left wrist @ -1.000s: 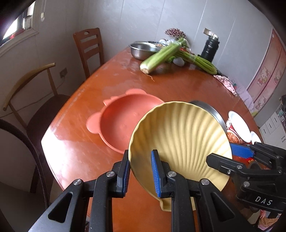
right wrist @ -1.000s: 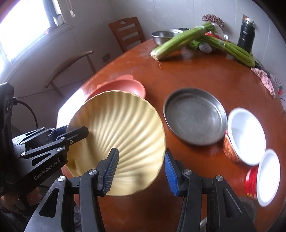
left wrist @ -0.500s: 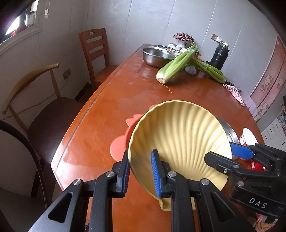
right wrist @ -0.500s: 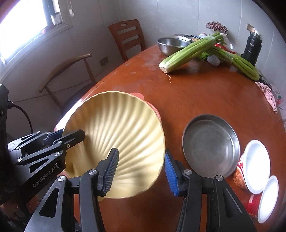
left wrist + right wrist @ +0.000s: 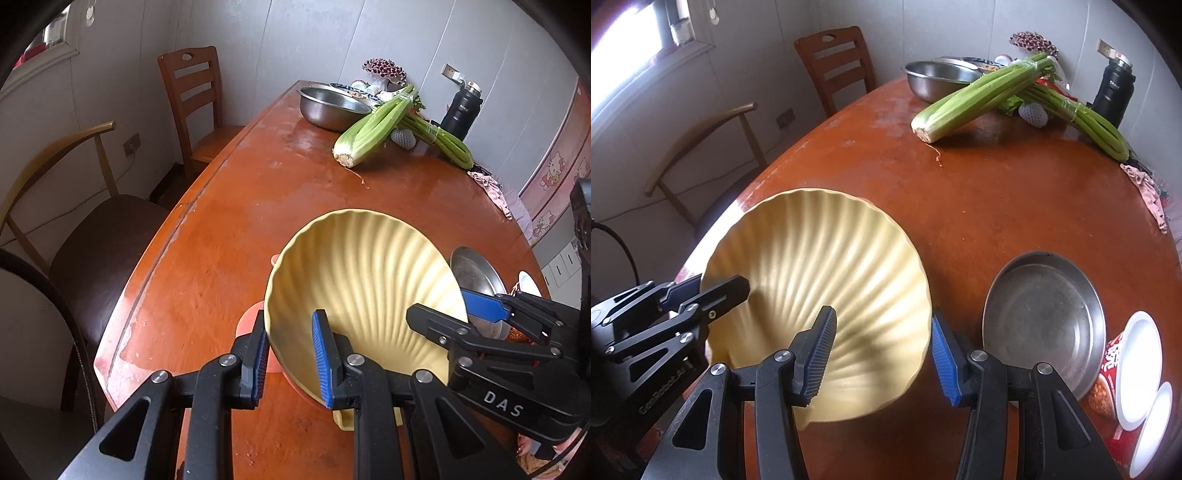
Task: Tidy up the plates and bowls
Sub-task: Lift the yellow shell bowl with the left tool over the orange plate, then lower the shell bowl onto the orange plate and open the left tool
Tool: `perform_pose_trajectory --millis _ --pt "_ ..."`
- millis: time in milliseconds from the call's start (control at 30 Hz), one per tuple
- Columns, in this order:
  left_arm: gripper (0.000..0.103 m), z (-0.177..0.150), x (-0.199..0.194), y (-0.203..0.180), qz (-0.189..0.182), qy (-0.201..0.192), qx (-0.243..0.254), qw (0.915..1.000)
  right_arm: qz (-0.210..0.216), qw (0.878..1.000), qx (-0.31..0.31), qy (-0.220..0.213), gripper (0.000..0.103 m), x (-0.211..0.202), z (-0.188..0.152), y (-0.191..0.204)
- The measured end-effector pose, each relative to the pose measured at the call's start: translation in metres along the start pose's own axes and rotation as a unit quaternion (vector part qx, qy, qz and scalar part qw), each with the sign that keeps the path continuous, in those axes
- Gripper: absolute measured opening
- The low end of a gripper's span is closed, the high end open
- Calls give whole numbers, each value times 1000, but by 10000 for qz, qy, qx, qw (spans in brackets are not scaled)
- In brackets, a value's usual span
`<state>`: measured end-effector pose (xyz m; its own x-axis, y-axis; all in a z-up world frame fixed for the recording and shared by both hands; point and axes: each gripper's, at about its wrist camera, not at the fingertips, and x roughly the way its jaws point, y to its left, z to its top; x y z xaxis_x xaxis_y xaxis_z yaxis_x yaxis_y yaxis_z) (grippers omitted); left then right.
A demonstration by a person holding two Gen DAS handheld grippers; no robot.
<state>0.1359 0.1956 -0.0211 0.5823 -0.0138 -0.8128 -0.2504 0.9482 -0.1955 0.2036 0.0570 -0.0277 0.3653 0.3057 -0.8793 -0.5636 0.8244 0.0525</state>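
Note:
A yellow shell-ribbed plate [image 5: 365, 284] is held tilted between both grippers; it also shows in the right wrist view [image 5: 820, 280]. My left gripper [image 5: 290, 354] is shut on its left rim. My right gripper [image 5: 882, 347] straddles its right rim with a wide gap, and I cannot tell if the pads touch it. A pink bowl [image 5: 253, 321] lies on the table under the plate, mostly hidden. A steel pan [image 5: 1045, 317] sits to the right, with two white-and-red bowls [image 5: 1134, 365] beyond it.
The brown table [image 5: 979, 192] carries celery bunches [image 5: 982, 96], a steel bowl [image 5: 938, 77] and a black flask [image 5: 1113, 88] at the far end. A pink cloth [image 5: 1148, 192] lies at the right edge. Two chairs [image 5: 74, 206] stand along the left side.
Both grippers and the yellow plate have moved back toward the table's near end. The pink bowl, earlier plainly seen beyond the plate, is now almost covered by it.

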Motion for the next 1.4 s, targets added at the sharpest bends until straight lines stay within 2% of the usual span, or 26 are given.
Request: perform_pose_trajectory --millis 333,733,1133,1400 --pt "23 2 5 0 28 2 6 10000 -215 9997 -89 13 53 16 5 3" --pt "24 0 3 0 71 14 -53 10000 -262 9996 -97 -33 53 19 3 3" --pt "24 -4 -4 7 92 -25 -130 9999 -204 9998 16 -49 53 15 1 0" --pt "24 -5 -15 4 127 -117 -128 9998 -18 9998 204 -88 53 4 0 -5"
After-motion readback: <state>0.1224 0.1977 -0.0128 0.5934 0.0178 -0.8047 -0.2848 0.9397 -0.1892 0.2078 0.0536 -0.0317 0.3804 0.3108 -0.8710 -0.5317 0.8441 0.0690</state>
